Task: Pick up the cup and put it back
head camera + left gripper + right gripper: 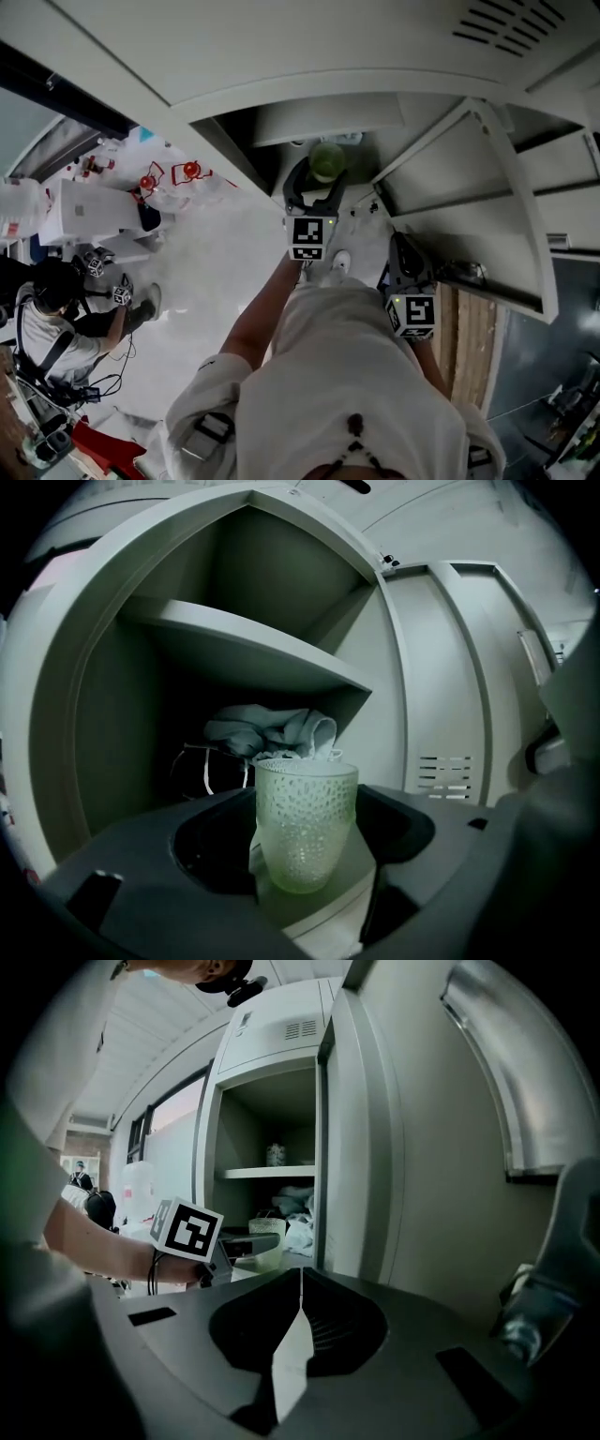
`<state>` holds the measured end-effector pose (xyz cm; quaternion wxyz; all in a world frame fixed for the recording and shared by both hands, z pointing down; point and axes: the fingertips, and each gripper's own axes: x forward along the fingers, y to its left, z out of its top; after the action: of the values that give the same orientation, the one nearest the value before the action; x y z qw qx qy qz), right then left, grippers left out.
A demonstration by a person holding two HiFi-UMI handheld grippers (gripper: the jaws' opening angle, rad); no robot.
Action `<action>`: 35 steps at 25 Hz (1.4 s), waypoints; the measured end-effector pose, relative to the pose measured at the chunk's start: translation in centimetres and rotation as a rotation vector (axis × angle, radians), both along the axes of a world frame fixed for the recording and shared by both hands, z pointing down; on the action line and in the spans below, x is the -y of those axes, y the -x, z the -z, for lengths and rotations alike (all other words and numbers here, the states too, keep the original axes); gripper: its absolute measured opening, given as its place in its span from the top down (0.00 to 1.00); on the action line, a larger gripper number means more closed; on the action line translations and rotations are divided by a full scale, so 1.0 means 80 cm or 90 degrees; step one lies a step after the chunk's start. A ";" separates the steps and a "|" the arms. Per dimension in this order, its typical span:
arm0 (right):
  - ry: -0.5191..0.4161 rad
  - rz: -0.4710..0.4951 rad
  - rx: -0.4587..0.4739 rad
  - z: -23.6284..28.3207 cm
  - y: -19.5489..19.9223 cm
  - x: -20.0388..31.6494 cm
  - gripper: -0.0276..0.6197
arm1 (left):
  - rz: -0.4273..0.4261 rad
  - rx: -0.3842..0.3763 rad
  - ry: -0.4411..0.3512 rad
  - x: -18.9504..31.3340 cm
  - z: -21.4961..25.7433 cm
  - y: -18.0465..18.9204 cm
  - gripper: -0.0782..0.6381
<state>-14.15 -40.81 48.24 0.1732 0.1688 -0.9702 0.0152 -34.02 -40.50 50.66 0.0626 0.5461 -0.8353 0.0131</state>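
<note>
My left arm [262, 309] was stretched up the middle of the head view. The left hand-held gripper [316, 187] pointed roughly level into the open cabinet [103, 714]. Its jaws stood wide, clamped on the sides of the bumpy pale green cup [306, 822]. The cup sat upright, dead centre between them, right at the mouth of the lower compartment.

My right hand-held gripper [300, 1277] was at the lower right of the head view, tucked close to my body. Its jaws were pressed together with nothing in them, nosing toward the open door [459, 183].

Further back in that compartment, behind the cup, lay a crumpled bundle of cloth [272, 731], with a shelf [253, 649] above it. Another person [56, 319] was over at the far left, well apart from all this.
</note>
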 end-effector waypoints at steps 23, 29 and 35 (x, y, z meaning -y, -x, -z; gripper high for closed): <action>0.022 -0.024 0.016 -0.004 0.006 -0.047 0.92 | -0.056 -0.007 -0.033 -0.072 0.015 -0.041 0.38; 0.030 -0.036 0.026 -0.004 0.014 -0.096 0.91 | -0.078 0.010 -0.088 -0.150 0.052 -0.059 0.84; 0.038 -0.067 0.038 -0.002 0.006 -0.149 0.92 | -0.145 0.018 -0.090 -0.201 0.067 -0.083 0.87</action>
<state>-14.66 -28.90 48.42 0.1482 0.2141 -0.9638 0.0580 -27.35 -24.41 45.32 0.0102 0.6404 -0.7674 -0.0306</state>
